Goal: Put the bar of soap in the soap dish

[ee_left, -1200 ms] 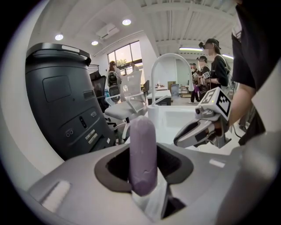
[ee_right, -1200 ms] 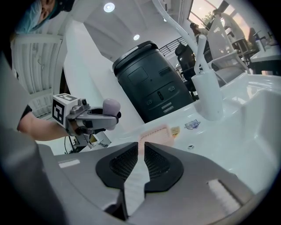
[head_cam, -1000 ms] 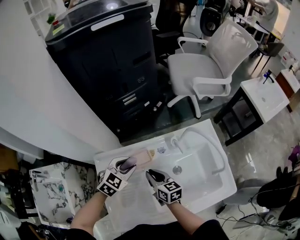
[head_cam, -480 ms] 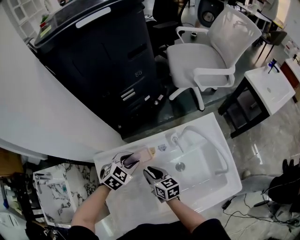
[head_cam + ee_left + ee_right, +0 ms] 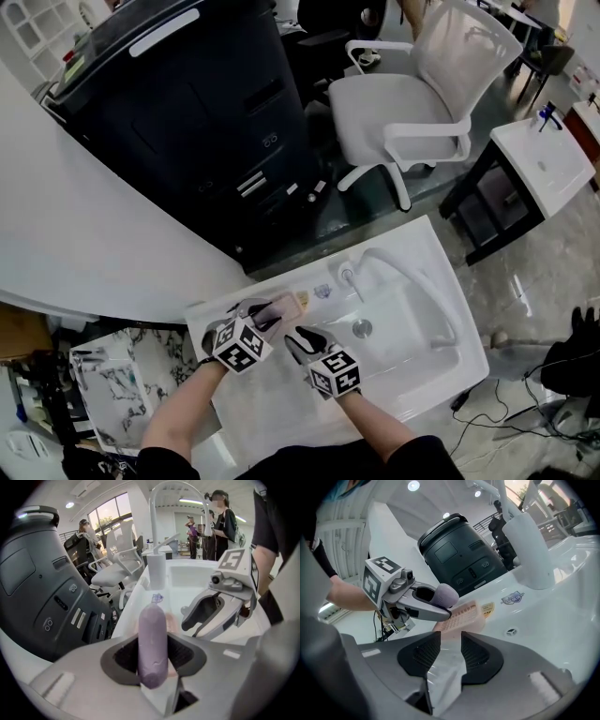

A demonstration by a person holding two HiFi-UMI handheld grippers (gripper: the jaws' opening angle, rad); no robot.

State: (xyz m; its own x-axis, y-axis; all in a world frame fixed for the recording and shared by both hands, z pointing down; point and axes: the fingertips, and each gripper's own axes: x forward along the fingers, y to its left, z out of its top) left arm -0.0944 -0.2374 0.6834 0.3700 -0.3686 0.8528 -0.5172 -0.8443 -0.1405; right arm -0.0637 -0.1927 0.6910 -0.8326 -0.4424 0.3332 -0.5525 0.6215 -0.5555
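Your left gripper (image 5: 261,317) and right gripper (image 5: 296,339): pale grey moulded bodies, with dark ribbed pads (image 5: 476,654) set in black surrounds. Each carries a white cube (image 5: 335,372) printed with black square markers. Your sleeves (image 5: 412,459) are black and leave the forearms bare.

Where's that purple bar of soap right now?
In the left gripper view, the soap sits clamped between the left gripper's jaws, over the pink soap dish on the sink's rim, left of the tap.
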